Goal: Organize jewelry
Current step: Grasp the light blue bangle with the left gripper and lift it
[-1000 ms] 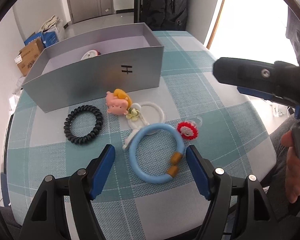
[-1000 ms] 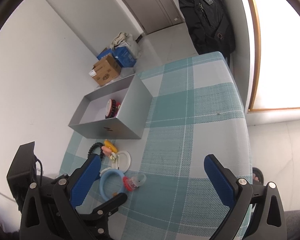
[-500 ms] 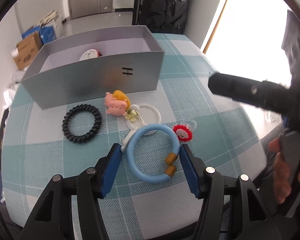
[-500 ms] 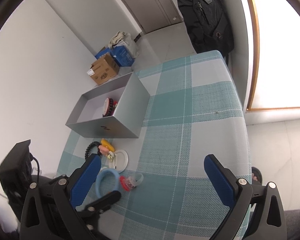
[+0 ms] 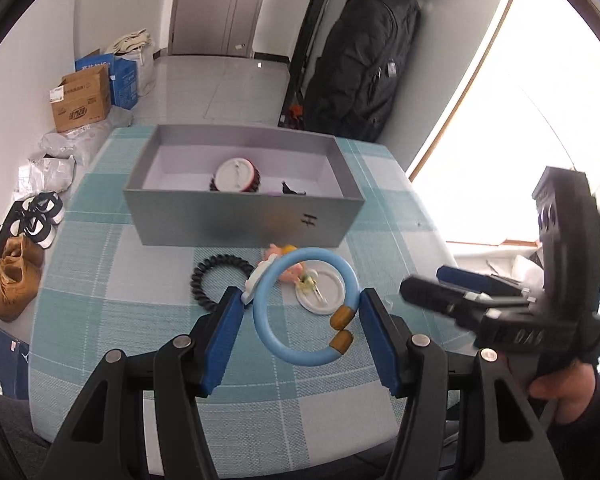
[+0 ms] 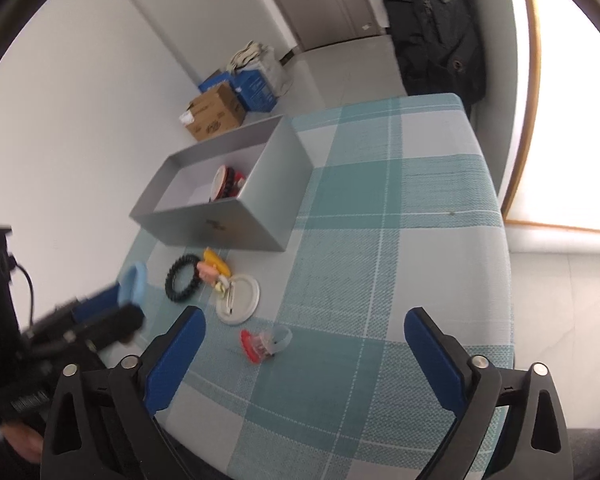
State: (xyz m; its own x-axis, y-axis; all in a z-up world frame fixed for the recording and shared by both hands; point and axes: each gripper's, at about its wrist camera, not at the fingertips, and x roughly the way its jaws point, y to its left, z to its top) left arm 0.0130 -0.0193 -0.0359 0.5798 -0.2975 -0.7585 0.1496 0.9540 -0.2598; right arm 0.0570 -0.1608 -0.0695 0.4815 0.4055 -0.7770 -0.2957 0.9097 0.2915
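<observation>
My left gripper is shut on a light-blue bracelet with two tan beads, its blue pads pressing both sides. The bracelet hangs above the table, in front of the grey open box. Inside the box lie a white and dark-red round piece and a small black item. On the checked cloth stay a black coil hair tie, a pink and yellow charm and a white disc. My right gripper is wide, its jaws closing, gripping nothing. A red flower ring lies on the cloth below it.
The table's rounded edge drops off at the right near a bright window. On the floor to the left are cardboard boxes and shoes. A black bag hangs by the door beyond the table.
My left gripper closed on the blue bracelet and lifted it off the cloth, nearer the box. The right gripper stayed about where it was, and its jaws narrowed slightly.
</observation>
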